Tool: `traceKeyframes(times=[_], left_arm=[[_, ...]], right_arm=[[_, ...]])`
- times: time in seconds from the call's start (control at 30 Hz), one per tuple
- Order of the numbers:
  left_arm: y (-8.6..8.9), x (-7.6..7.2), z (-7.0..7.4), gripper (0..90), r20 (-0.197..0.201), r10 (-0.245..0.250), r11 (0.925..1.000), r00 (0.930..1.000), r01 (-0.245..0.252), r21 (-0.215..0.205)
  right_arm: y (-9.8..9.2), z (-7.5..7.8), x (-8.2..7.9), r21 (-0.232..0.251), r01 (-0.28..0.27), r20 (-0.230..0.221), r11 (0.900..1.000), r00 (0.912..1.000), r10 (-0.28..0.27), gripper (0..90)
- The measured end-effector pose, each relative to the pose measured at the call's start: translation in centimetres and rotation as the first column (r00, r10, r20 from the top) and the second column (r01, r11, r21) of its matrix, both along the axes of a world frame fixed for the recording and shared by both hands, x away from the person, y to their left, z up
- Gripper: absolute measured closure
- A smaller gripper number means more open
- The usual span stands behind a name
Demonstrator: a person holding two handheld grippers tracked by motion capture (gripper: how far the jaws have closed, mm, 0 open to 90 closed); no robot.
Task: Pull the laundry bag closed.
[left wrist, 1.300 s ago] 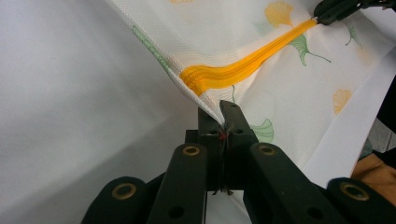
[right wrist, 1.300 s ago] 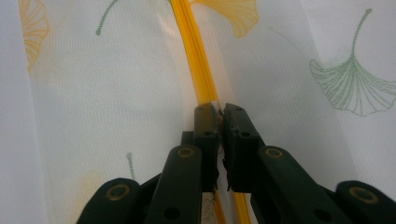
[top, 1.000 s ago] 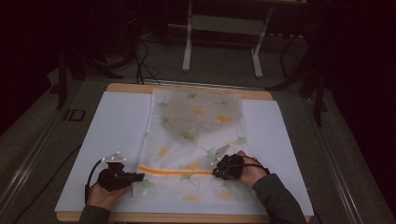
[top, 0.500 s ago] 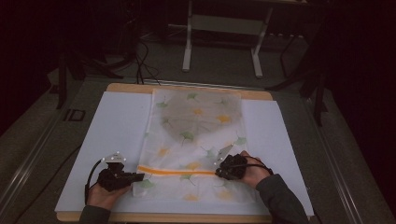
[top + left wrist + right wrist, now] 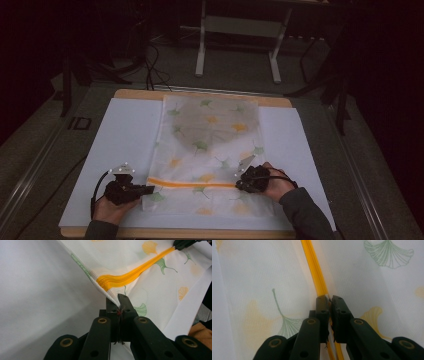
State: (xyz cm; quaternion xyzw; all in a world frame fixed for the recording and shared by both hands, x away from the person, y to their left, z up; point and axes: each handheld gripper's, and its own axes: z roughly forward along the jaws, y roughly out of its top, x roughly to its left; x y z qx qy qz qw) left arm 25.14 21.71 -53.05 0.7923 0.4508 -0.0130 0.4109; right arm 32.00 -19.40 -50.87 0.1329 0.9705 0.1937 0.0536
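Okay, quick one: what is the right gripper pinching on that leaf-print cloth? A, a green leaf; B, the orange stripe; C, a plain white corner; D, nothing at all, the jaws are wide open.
B: in the right gripper view, the right gripper has its jaws closed on the orange stripe of the cloth, which runs straight up out from between them.
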Motion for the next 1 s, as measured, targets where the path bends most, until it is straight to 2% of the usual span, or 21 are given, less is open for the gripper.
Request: traceKeyframes(times=[0.47,1.0], left_arm=[[0.0,0.0,0.0,88.4,0.002,0.002,1.0000,1.0000,-0.002,0.000],[0.1,0.0,0.0,88.4,0.000,0.004,1.0000,1.0000,-0.004,0.000]], right_arm=[[-0.8,0.1,0.0,-0.018,0.004,-0.004,1.000,1.0000,-0.004,84.9],[-3.3,0.3,-0.1,-0.043,0.049,-0.004,0.998,0.9988,-0.050,84.9]])
